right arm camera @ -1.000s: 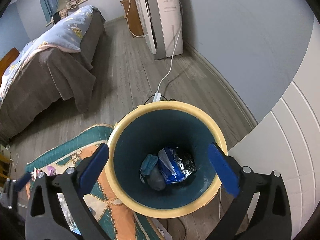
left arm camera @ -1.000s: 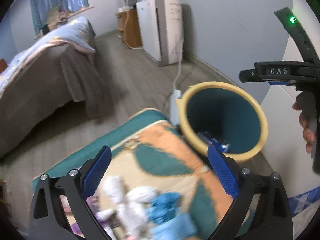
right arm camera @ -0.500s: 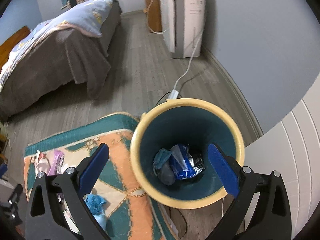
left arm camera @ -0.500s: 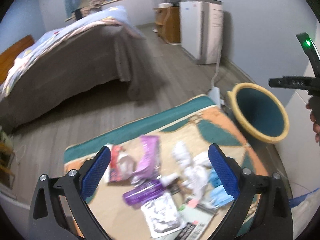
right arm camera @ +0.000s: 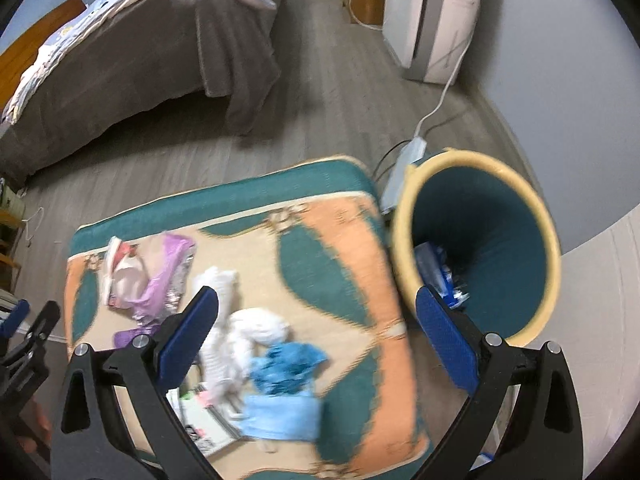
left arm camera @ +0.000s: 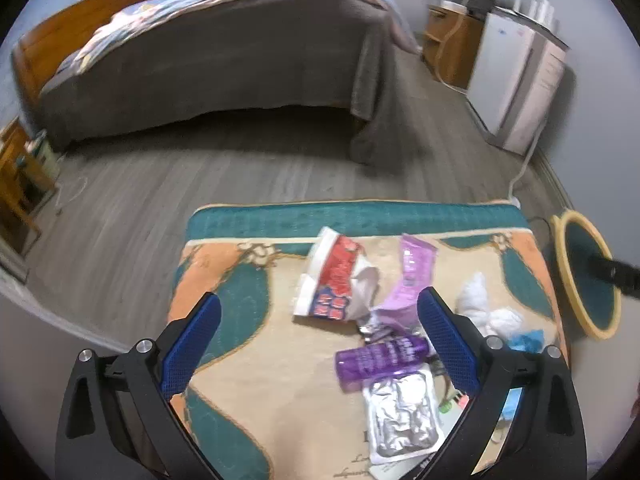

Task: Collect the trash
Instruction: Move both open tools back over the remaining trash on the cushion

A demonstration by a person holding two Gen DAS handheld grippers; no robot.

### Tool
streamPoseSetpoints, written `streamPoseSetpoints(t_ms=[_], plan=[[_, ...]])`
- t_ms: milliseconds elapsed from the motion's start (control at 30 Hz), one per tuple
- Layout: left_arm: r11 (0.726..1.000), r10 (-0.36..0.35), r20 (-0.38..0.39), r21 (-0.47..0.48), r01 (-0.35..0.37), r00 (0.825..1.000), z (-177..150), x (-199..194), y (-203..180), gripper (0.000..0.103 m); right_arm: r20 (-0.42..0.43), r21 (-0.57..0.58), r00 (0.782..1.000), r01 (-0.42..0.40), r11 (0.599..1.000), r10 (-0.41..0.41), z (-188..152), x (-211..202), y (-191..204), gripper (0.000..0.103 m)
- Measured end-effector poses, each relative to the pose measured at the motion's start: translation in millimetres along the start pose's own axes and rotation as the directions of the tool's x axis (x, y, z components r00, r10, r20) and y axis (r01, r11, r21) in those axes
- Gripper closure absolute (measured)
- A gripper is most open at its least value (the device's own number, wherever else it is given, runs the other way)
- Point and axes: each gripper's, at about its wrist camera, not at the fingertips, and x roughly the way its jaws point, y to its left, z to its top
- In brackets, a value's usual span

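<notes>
While we held both tools above the patterned rug (left arm camera: 280, 392), our left gripper (left arm camera: 319, 344) stood with its blue-padded jaws spread wide and nothing between them. Toward the upper left of the left wrist view sat the bed (left arm camera: 208, 52) under its grey cover, well apart from the rug. Just right of the frame's centre lay the trash: a red and white wrapper (left arm camera: 334, 276) touching a pale purple pouch (left arm camera: 412, 280), then below them a purple bottle (left arm camera: 380, 358) on its side and a silver foil packet (left arm camera: 402, 416) just beside it. Further right we saw white crumpled tissues (left arm camera: 480, 304) and a scrap of blue cloth (left arm camera: 526, 338). At the far right edge stood the yellow-rimmed bin (left arm camera: 576, 272), off the rug's corner.

Through the right wrist view the same litter showed blurred at the lower left, with the tissues and blue cloth between the fingers of our right gripper (right arm camera: 318, 344), whose jaws also gaped apart and held nothing. To the right of the rug the bin rose with some blue and silver trash (right arm camera: 438, 276) already inside it, and a white power strip (right arm camera: 404, 168) lay on the floor just behind it.
</notes>
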Motion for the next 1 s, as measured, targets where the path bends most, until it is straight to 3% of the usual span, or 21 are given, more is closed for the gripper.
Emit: streamPoseSetpoints(t_ms=[200, 300, 600, 1000], plan=[[0.998, 0.065, -0.036, 0.021, -0.064, 0.997, -1.8, 9.4, 14.0, 0.005, 0.011, 0.019, 1.000, -0.029, 0.999, 0.029, -1.6, 6.2, 22.9, 0.006], [0.996, 0.078, -0.035, 0.052, -0.076, 0.996, -2.8, 12.4, 18.6, 0.005, -0.015, -0.050, 0.999, -0.045, 0.998, 0.044, -1.2, 12.6, 35.1, 0.006], [0.993, 0.040, -0.046, 0.111, -0.035, 0.998, -0.3, 21.9, 27.7, 0.005, -0.039, -0.061, 0.980, -0.199, 0.978, 0.197, -5.6, 29.1, 37.7, 0.006], [0.977, -0.004, -0.082, 0.213, 0.021, 0.997, -0.8, 63.4, 18.2, 0.005, -0.086, -0.058, 0.988, -0.133, 0.989, 0.128, -7.1, 68.9, 54.8, 0.006]])
